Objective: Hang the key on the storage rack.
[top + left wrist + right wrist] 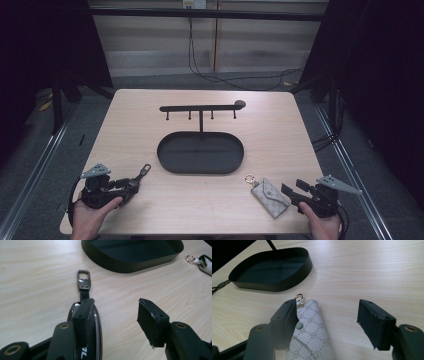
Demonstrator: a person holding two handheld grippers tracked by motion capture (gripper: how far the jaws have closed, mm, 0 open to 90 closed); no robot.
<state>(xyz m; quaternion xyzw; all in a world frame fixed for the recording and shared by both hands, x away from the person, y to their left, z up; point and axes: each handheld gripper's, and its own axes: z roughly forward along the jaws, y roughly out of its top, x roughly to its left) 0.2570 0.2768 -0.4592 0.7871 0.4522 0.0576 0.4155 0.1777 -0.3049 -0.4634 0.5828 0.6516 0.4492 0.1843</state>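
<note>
**Two grippers poised over key holders beside an empty tray**

At the near edge of a pale wooden table, a person's hands hold two grippers, each with its jaws spread wide and nothing clasped. The left gripper sits over a dark car key fob, its left jaw resting above the fob's glossy body; the fob's short strap and metal buckle point toward the tray. The right gripper straddles a monogrammed fabric key pouch, which lies near the tray's front right end, its snap and small gold ring facing the tray.

The fob looks hard, smooth and likely slippery; a grip across its narrower sides, or on the buckle, seems safest. The pouch appears soft and light, apt to give under the pads; pinching across its body should hold it.

Beyond them stands the black oval tray, its floor bare. Rising from the tray's far side is a post carrying a bar with four small hooks, none holding anything.
</note>
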